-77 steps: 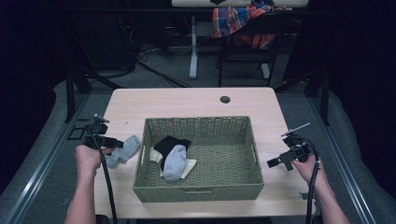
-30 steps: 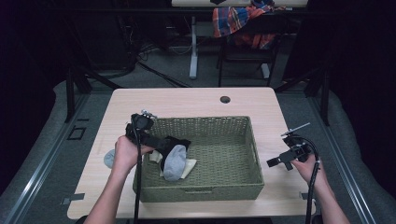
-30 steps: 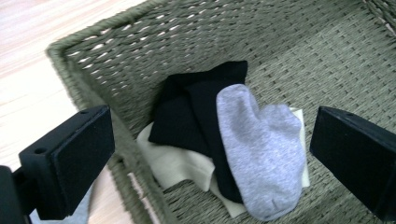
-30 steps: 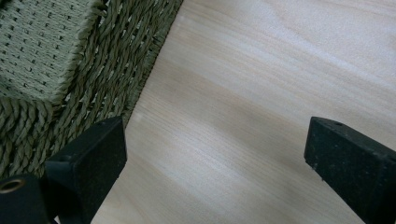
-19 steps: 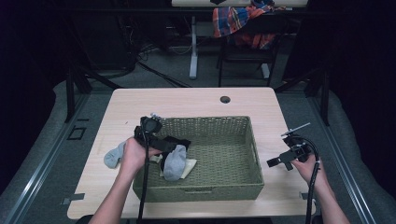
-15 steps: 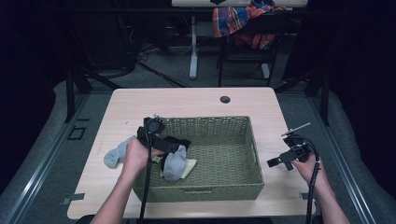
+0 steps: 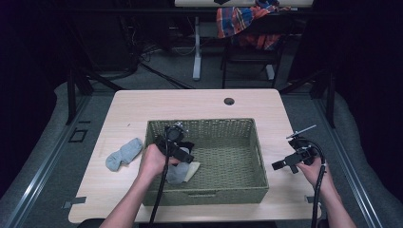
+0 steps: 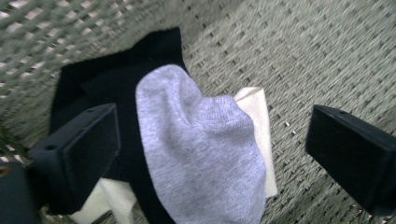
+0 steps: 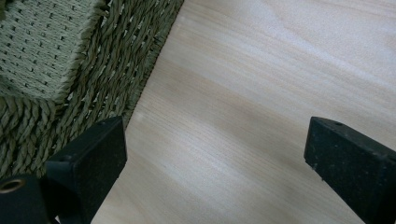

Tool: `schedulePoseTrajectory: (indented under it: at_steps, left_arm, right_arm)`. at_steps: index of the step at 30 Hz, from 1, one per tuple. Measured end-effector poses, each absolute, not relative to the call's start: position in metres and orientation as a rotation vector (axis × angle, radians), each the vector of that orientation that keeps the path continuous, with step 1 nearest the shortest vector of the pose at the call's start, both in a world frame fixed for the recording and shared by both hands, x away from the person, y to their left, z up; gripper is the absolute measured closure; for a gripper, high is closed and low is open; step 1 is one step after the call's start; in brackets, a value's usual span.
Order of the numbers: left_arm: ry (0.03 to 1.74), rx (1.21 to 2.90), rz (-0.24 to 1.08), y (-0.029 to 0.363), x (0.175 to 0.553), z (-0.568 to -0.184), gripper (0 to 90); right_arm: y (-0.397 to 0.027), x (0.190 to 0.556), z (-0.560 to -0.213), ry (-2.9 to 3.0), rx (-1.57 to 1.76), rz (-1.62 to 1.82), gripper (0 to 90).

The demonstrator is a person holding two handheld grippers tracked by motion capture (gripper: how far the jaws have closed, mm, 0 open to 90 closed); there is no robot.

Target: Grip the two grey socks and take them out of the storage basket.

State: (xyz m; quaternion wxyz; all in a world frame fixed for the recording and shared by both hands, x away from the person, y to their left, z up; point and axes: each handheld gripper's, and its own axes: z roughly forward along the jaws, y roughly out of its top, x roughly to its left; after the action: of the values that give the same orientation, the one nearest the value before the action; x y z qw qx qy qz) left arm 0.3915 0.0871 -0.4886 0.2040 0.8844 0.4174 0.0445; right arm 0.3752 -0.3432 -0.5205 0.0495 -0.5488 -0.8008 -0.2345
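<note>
left tool (image 8: 212,140) hangs open over grey sock (image 8: 201,149) in basket (image 7: 247,192).

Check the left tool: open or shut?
Open. The left tool has its black jaws wide apart over the grey sock, not pressing it.

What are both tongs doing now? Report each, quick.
Left tongs: open, just closing slightly, straddling the grey sock in the basket, not gripping it.
Right tongs: open, empty, over the table.

An evenly lit pale table (image 7: 142,107) sits amid dark, dim surroundings. The left gripper view is blurred at its edges; shadows are soft.
</note>
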Motion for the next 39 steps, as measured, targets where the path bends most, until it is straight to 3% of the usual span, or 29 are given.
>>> schedulePoseTrajectory:
  at_steps: [5,7,8,12,15,16,19,39]
  left_arm:
    - [1.173,2.522,0.105,0.082,0.392,-0.497,22.1]
    - [1.196,2.537,0.116,0.082,0.394,-0.502,24.3]
    - [1.203,2.543,0.117,0.082,0.395,-0.504,34.0]
    - [1.215,2.549,0.121,0.082,0.395,-0.508,43.6]
    - [1.218,2.561,0.154,0.083,0.396,-0.512,59.1]
    - [1.214,2.564,0.167,0.085,0.396,-0.512,68.2]
    - [1.198,2.567,0.182,0.088,0.396,-0.509,74.3]
    - [1.134,2.387,0.233,0.120,0.382,-0.454,77.9]
  right_arm:
    - [-0.346,0.377,-0.519,-2.474,-1.621,-0.659,5.7]
    - [-0.344,0.375,-0.520,-2.451,-1.667,-0.699,5.7]
    - [-0.345,0.377,-0.519,-2.471,-1.626,-0.667,5.7]
    - [-0.345,0.377,-0.519,-2.470,-1.627,-0.666,5.7]
    - [-0.345,0.376,-0.519,-2.473,-1.627,-0.668,5.7]
    - [-0.343,0.375,-0.520,-2.454,-1.663,-0.701,5.7]
    - [-0.345,0.376,-0.519,-2.463,-1.639,-0.686,5.7]
    - [-0.344,0.376,-0.520,-2.460,-1.650,-0.678,5.7]
